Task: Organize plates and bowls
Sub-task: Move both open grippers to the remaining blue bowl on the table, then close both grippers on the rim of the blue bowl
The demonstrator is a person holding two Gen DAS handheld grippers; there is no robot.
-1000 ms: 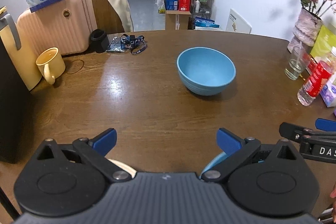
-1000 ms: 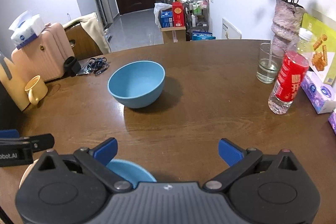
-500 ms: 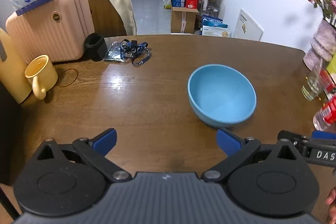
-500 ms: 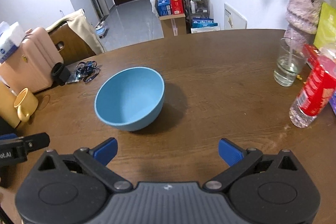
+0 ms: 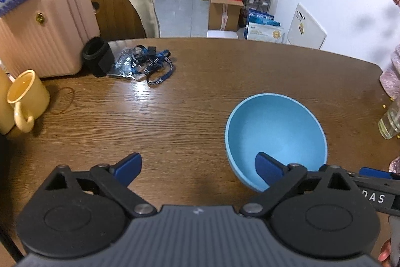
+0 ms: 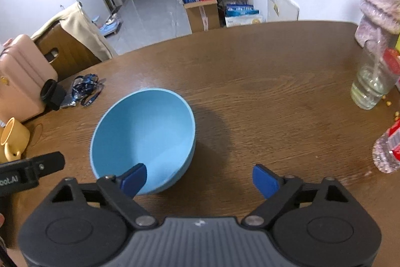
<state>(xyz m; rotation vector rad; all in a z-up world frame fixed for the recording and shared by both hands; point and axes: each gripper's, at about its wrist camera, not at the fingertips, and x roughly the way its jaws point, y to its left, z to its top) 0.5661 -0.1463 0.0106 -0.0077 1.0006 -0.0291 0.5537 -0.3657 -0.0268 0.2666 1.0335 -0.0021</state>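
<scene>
A light blue bowl stands upright and empty on the brown wooden table. My left gripper hovers at the bowl's left side. Its right finger is over the bowl's inside and its left finger is over bare table, so the left rim lies between them. From the other side, my right gripper straddles the right rim of the bowl, with its left finger over the inside. Both pairs of jaws are closing and no pad presses on the bowl.
At the table's left are a yellow mug, a pink suitcase, a black cup and a blue lanyard. At the right are a glass of water, a red-labelled bottle and a vase.
Both grippers have moved forward and down to the bowl, which now lies partly between each pair of fingers. Both pairs of jaws are slightly narrower. The dishes seen under the grippers earlier are out of view.
</scene>
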